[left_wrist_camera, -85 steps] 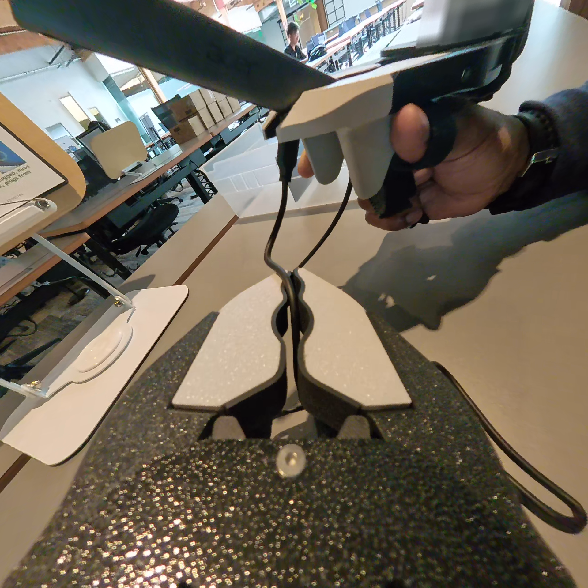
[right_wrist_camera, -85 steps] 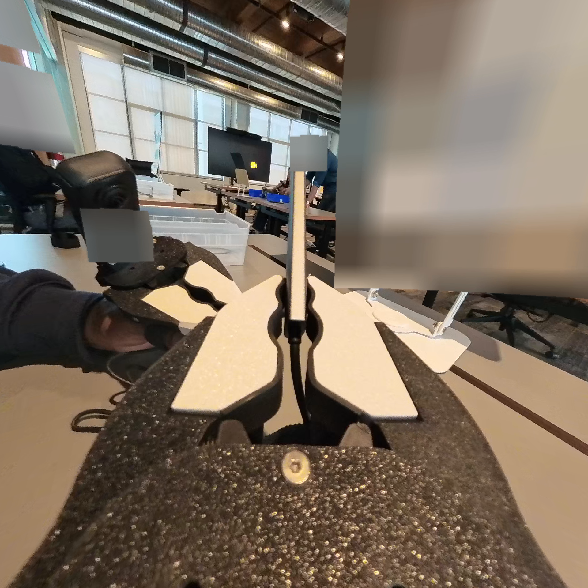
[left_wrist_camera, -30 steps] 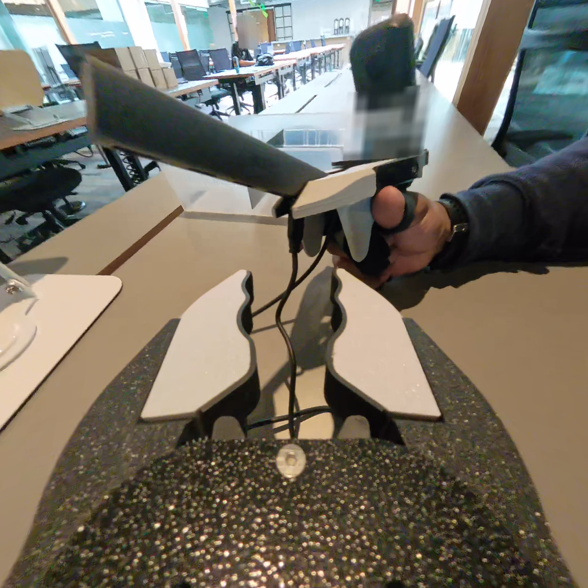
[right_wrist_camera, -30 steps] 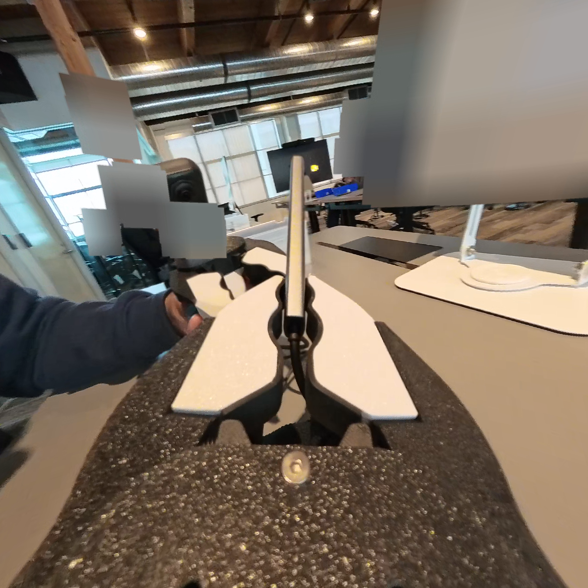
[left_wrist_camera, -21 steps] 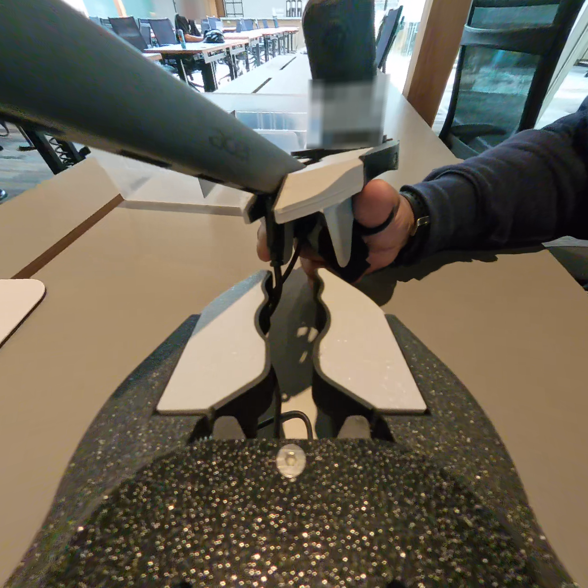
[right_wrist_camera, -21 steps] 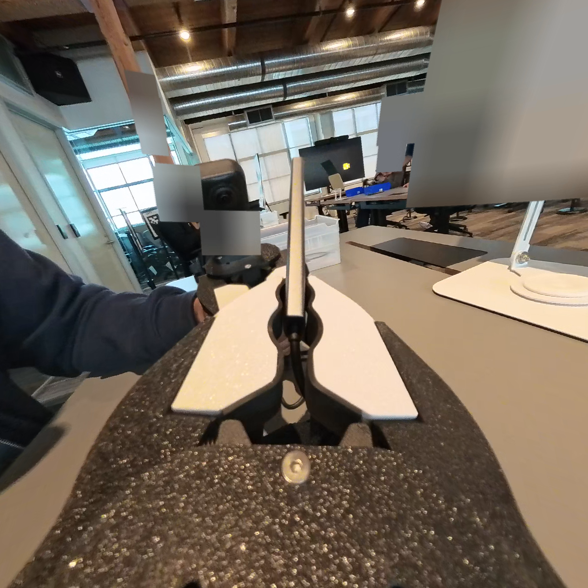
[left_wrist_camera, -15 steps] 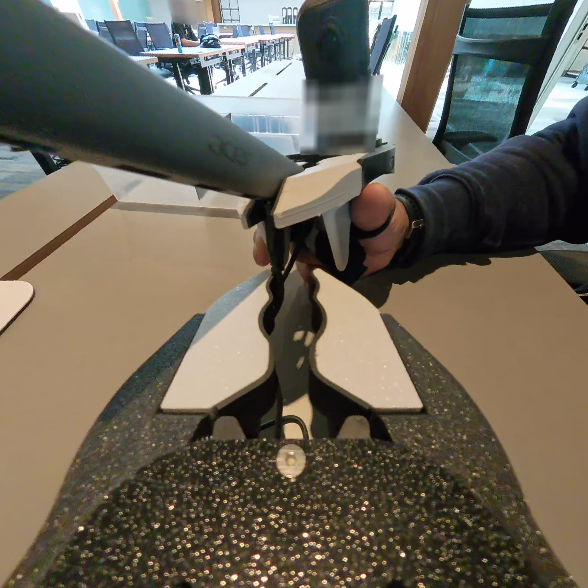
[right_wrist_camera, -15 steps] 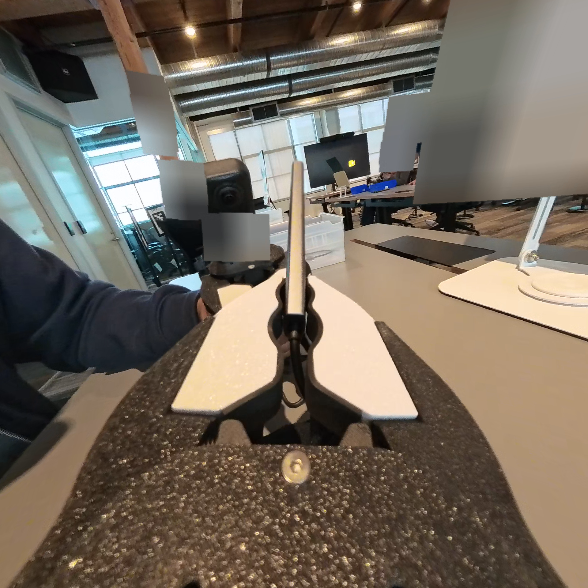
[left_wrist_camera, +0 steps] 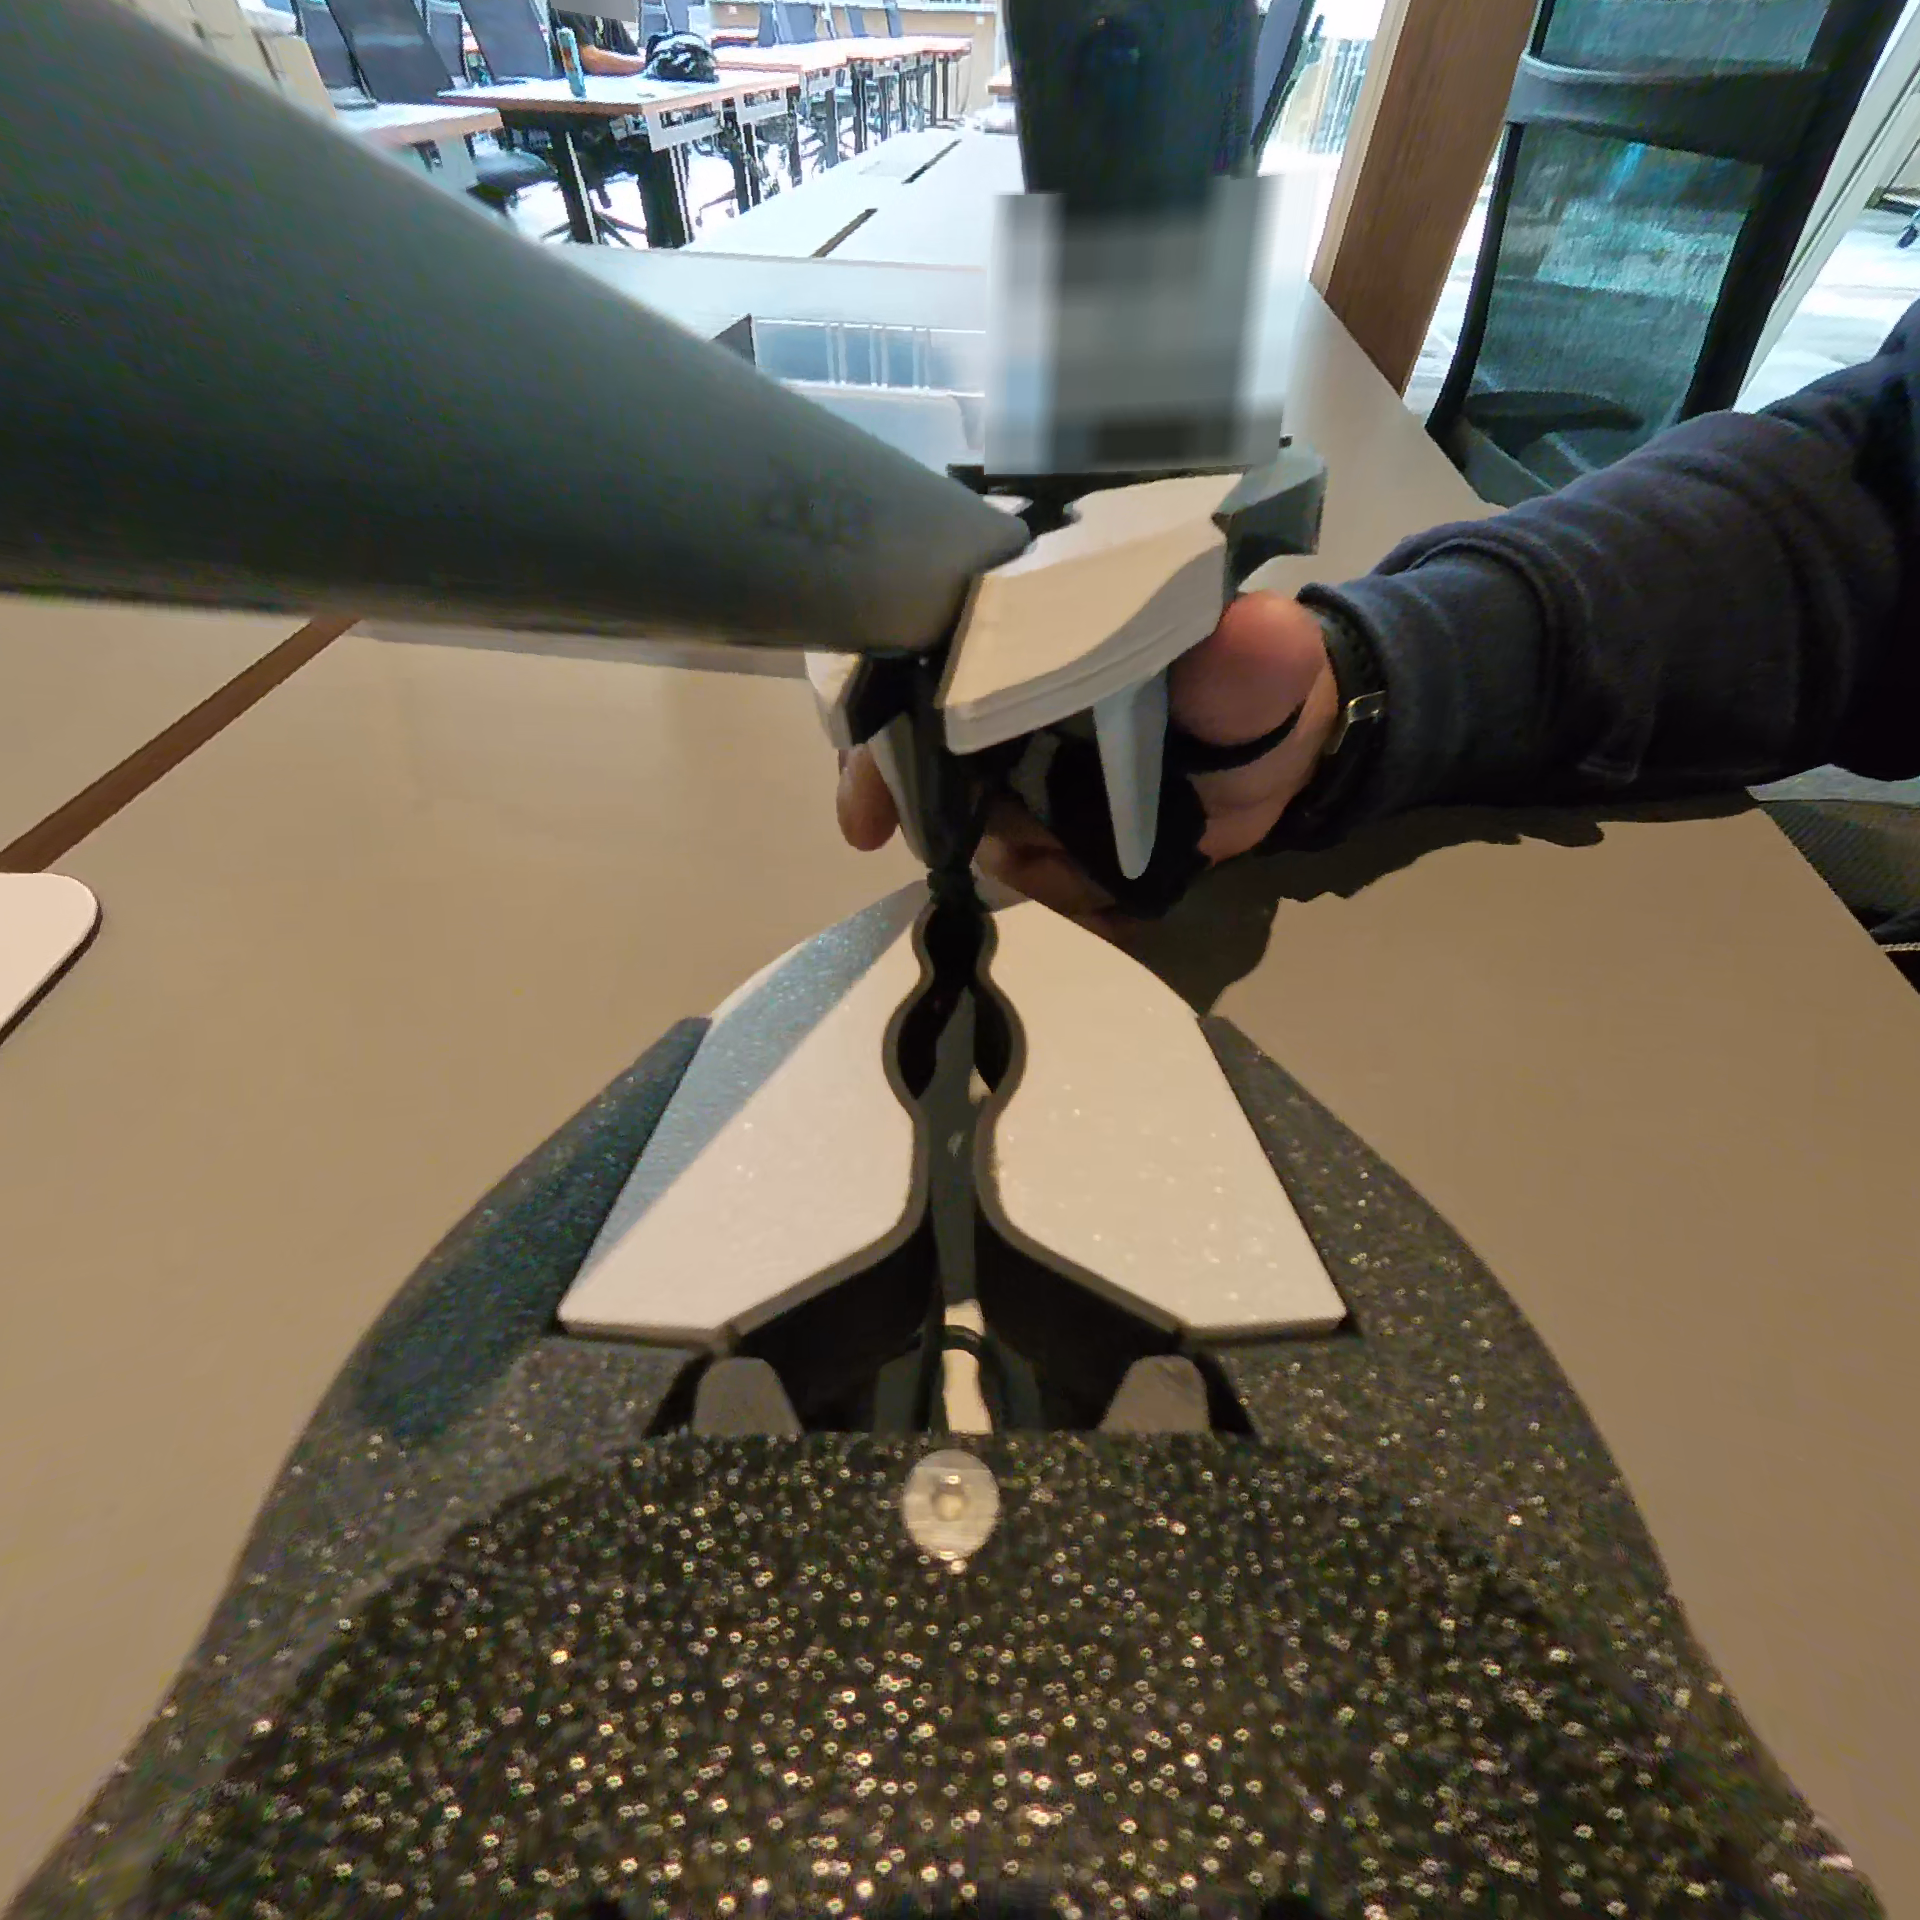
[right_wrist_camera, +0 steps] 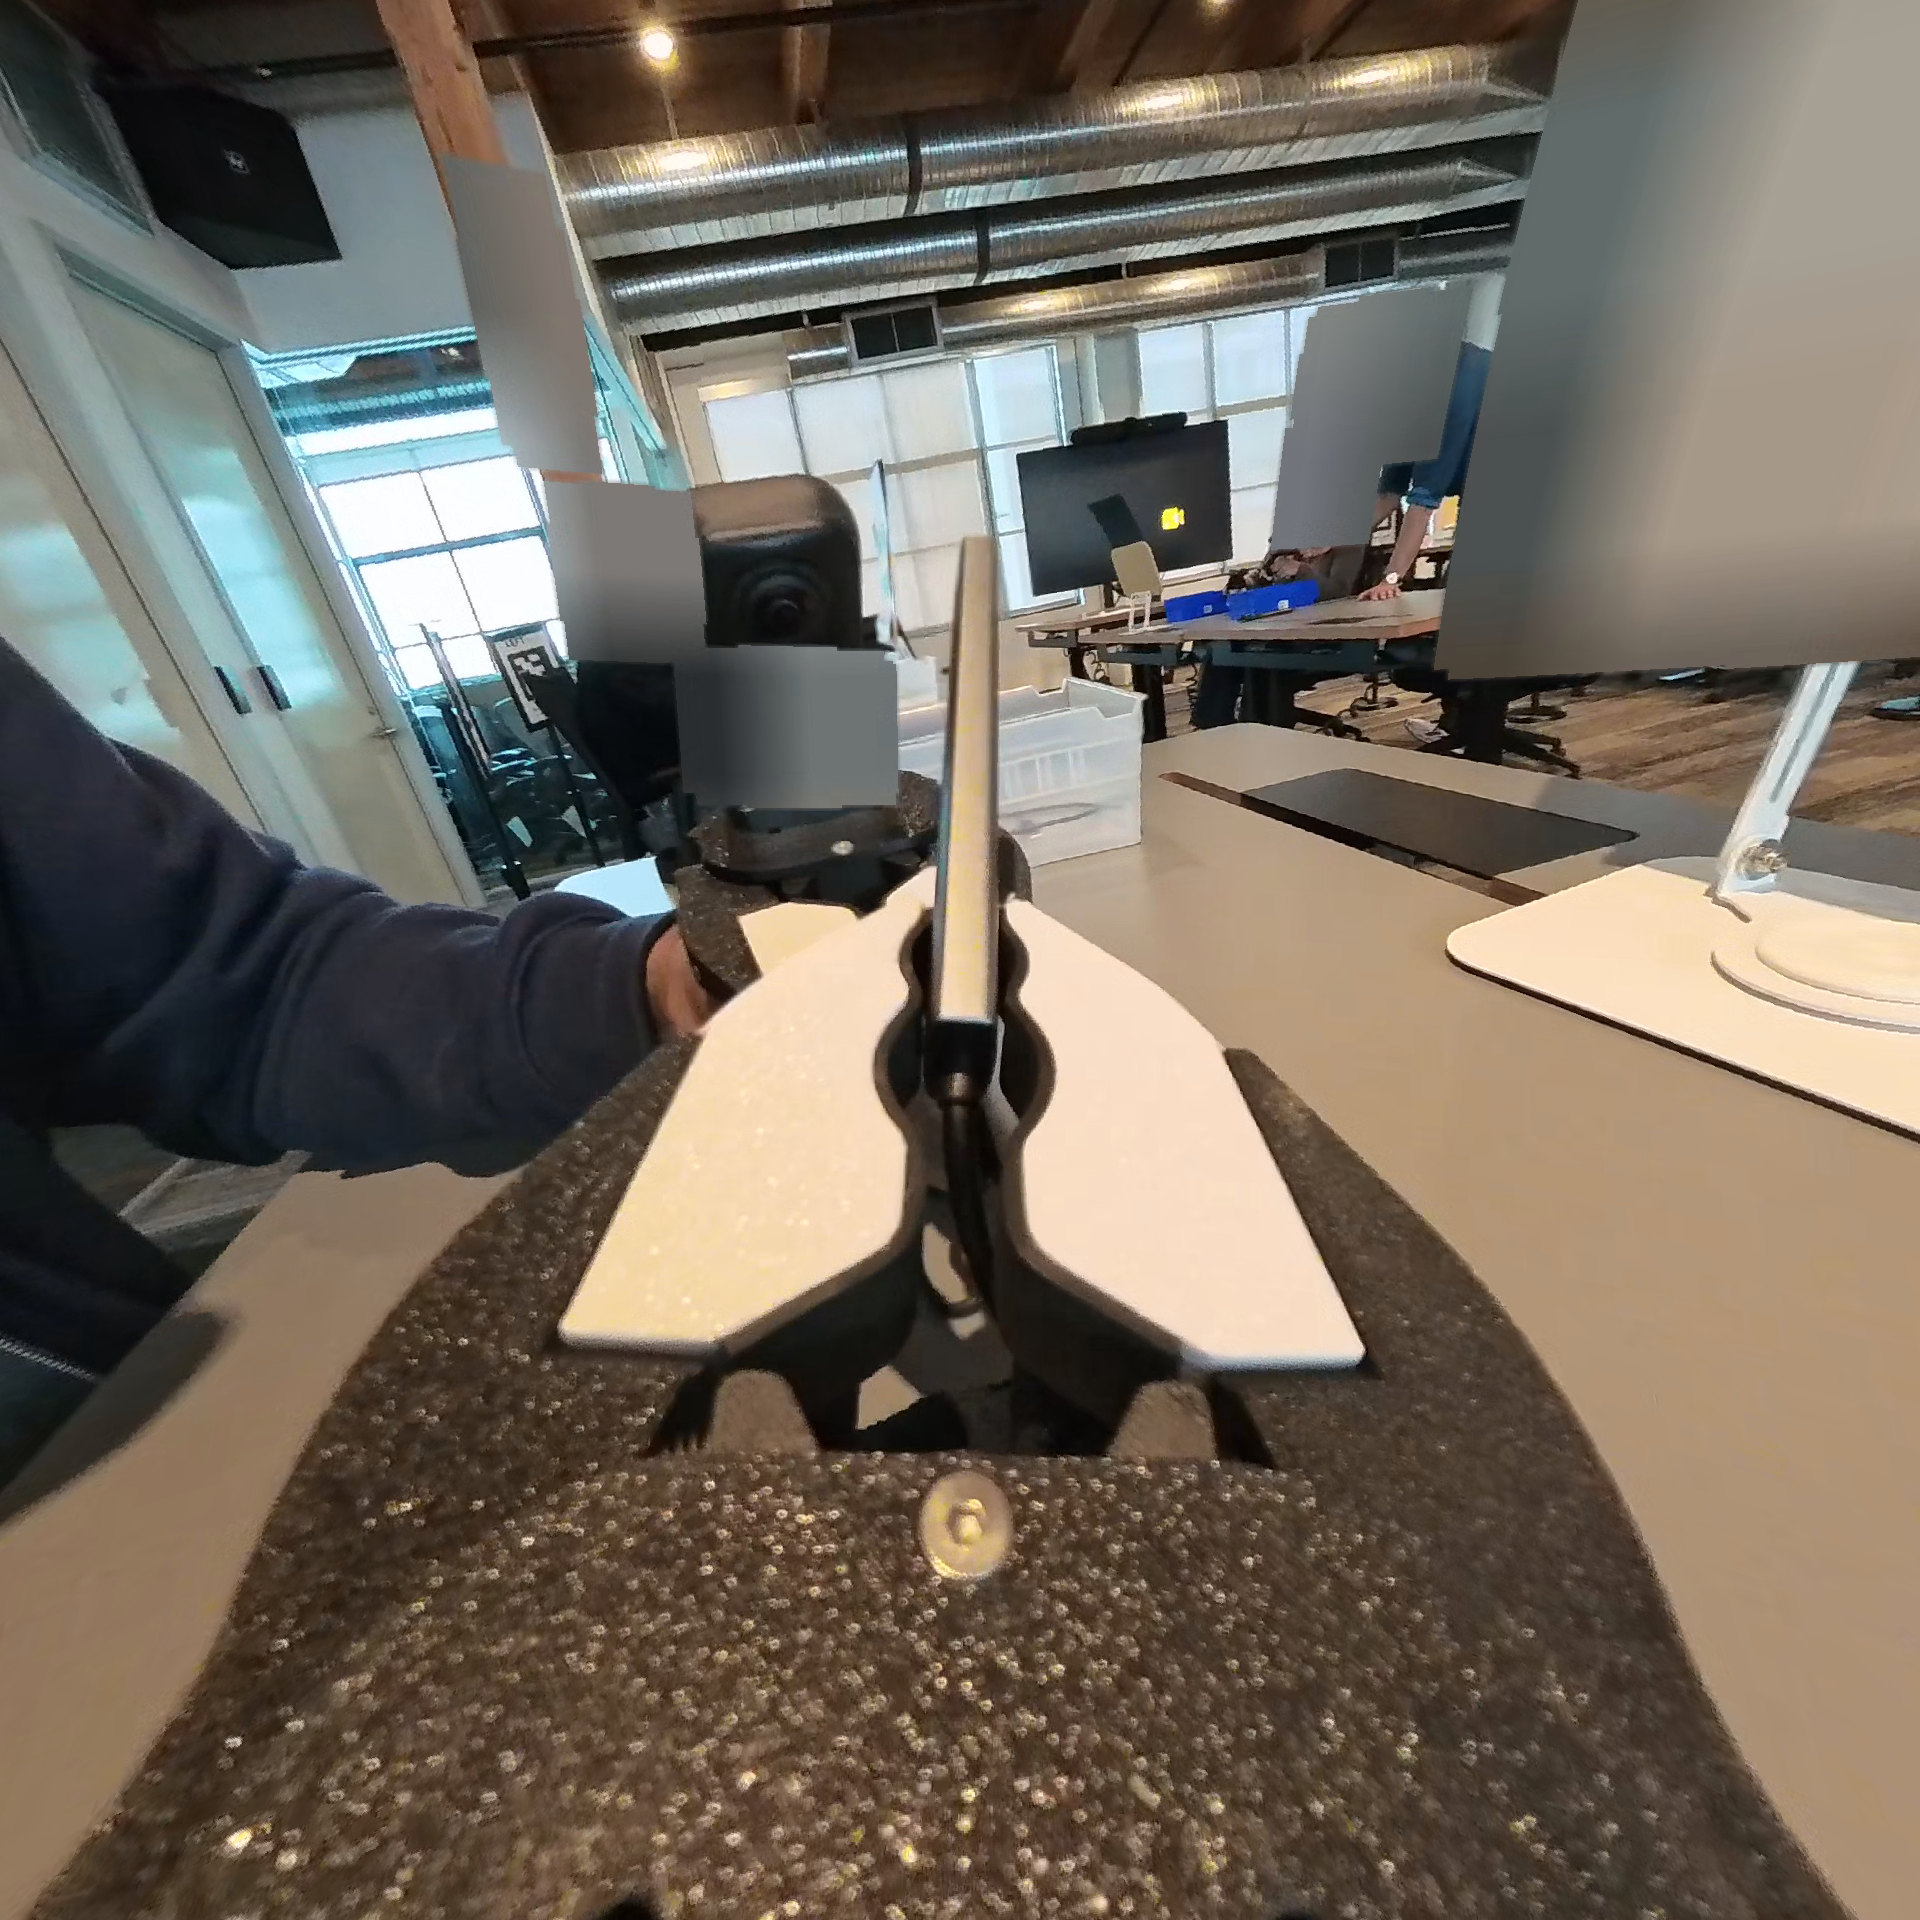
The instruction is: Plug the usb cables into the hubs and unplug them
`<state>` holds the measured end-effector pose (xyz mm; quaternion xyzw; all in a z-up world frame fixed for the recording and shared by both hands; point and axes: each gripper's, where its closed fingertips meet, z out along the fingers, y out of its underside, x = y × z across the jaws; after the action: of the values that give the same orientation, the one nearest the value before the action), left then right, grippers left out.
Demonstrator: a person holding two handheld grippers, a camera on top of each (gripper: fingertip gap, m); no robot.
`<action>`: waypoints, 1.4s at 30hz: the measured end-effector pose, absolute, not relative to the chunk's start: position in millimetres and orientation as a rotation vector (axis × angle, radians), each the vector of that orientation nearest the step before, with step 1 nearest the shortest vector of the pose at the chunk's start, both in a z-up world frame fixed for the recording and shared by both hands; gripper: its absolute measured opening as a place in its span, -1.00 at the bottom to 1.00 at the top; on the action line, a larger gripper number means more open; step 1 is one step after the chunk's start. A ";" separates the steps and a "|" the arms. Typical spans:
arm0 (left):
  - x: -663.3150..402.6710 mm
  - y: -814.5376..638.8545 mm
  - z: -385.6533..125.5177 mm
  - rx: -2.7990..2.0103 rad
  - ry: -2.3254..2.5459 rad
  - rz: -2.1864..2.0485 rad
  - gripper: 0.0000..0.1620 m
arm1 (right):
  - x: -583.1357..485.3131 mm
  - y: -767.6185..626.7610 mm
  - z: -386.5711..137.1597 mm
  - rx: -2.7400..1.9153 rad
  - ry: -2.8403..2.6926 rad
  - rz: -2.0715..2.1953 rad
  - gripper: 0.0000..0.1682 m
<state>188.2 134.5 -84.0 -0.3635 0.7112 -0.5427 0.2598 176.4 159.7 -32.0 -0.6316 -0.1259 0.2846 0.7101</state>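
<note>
Both white-fingered grippers pinch parts of one slim grey metal USB hub above the beige table.

The left gripper is pressed together on the thin black cable at its fingertips, just under the hub. The right gripper clamps the cable end of the slim grey metal USB hub, which stands edge-on and runs up and away; in the left view it sweeps to the upper left. Beyond lie the beige table and a white stand base.
</note>
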 end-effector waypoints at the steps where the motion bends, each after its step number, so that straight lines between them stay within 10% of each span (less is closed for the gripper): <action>1: 188.2 134.5 -84.6 -0.987 1.930 -1.463 -1.00 | 176.4 159.8 -32.6 -1.404 -0.284 0.621 -0.89; 42: 177.1 139.6 -86.8 -1.076 1.983 -1.519 -1.00 | 200.4 136.1 -10.9 -1.456 -0.412 0.591 -0.52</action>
<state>177.1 139.6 -86.8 -0.3867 0.7130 -0.5462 0.2093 200.4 136.1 -10.9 -0.6505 -0.1839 0.2641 0.6880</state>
